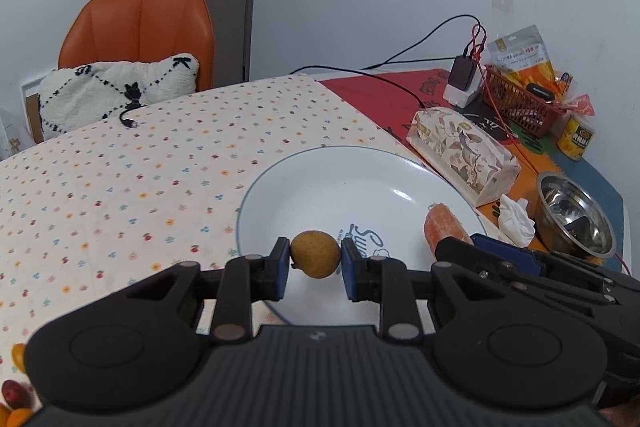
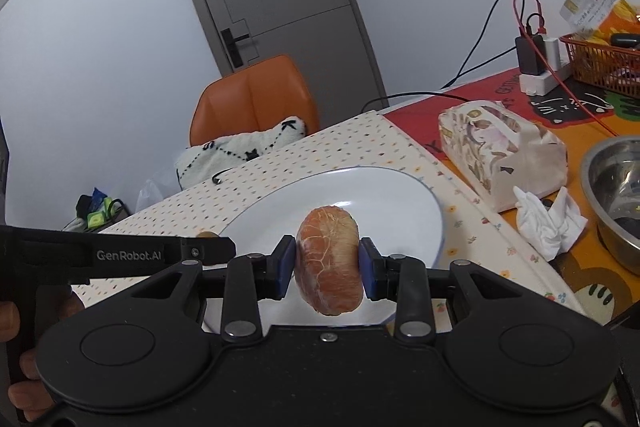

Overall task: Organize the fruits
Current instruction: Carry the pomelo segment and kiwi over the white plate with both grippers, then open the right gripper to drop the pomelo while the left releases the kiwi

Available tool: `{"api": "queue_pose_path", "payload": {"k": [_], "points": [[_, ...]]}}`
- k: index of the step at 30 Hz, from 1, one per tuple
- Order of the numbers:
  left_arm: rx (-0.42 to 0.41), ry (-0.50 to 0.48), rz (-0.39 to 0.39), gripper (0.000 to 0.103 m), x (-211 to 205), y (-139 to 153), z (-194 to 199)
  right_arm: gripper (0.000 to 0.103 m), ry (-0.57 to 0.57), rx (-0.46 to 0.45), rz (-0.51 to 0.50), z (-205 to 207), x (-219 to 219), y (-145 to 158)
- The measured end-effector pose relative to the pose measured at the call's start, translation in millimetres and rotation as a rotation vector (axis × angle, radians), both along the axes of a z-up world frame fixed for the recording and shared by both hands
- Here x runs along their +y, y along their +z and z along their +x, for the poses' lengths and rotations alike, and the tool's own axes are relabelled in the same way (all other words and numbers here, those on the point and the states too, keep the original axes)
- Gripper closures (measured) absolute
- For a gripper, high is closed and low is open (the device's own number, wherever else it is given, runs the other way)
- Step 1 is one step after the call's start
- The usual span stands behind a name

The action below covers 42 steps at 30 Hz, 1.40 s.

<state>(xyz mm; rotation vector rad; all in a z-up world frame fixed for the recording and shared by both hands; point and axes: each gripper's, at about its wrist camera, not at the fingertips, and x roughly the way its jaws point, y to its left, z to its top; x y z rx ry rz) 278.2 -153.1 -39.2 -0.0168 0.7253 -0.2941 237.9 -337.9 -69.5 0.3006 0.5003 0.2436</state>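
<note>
Across the table [image 1: 120,167], under its flower-dotted cloth, I see the largest thing in my reach, a white plate [image 1: 320,183] with a thin blue rim and blue lettering near its front edge. Both my grippers sit over its near side. Beyond the plate, on the red and orange mat, lies a floral tissue box [image 1: 464,147], with a crumpled white tissue [image 1: 516,219] just beside its near end and a steel bowl [image 1: 576,219] a little further right. Behind them stand a brown basket [image 1: 516,99] and a yellow can [image 1: 576,139] near the wall. An orange chair [image 1: 140,31] with a white cushion [image 1: 116,87] is at the table's far side. My right gripper [image 2: 327,269] is clamped on a peeled orange [image 2: 330,261]; the blue pads press its two flat sides, and the fruit hangs between them above the near part of the plate. From the left wrist view that same orange shows at the plate's right edge, partly hidden by the right gripper's black body. My left gripper [image 1: 315,267] is closed on a small yellow-brown fruit [image 1: 315,253], speckled and roughly egg-shaped; I cannot tell its kind. Both blue pads touch it, and it sits right at the fingertips, over the plate's front rim near the lettering; whether it rests on the plate or hangs clear of it I cannot tell.
</note>
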Motion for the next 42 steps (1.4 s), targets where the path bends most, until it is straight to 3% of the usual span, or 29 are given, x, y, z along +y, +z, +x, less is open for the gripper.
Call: {"api": "queue_pose_path", "payload": {"k": [15, 26, 29, 32, 34, 40, 42], "points": [[0.077, 0.008, 0.042, 0.077, -14.1, -33.6, 23.0, 0.071, -0.007, 0.016, 0.025, 14.2, -7.0, -14.7], [0.053, 0.044, 0.015, 0.073, -1.2, -18.6, 13.4, 0.070, -0.036, 0.013, 0.009, 19.9, -3.1, -15.0], [0.047, 0.050, 0.007, 0.071, 3.5, -13.8, 7.4, 0.065, -0.060, 0.012, 0.012, 19.9, -3.2, -15.0], [0.031, 0.054, 0.006, 0.064, 7.4, -7.7, 0.7, 0.061, -0.073, 0.011, 0.019, 14.8, -3.4, -14.2], [0.016, 0.055, 0.011, 0.051, 9.6, -4.3, -3.8, 0.052, -0.072, 0.003, 0.023, 8.9, -2.0, -11.8], [-0.015, 0.086, 0.027, 0.024, 18.4, 3.4, -14.1, 0.048, -0.079, -0.019, 0.009, -7.1, 3.2, -2.2], [-0.033, 0.095, 0.021, 0.020, 22.7, 6.2, -19.1, 0.044, -0.087, -0.020, 0.005, -11.4, 3.9, 0.1]]}}
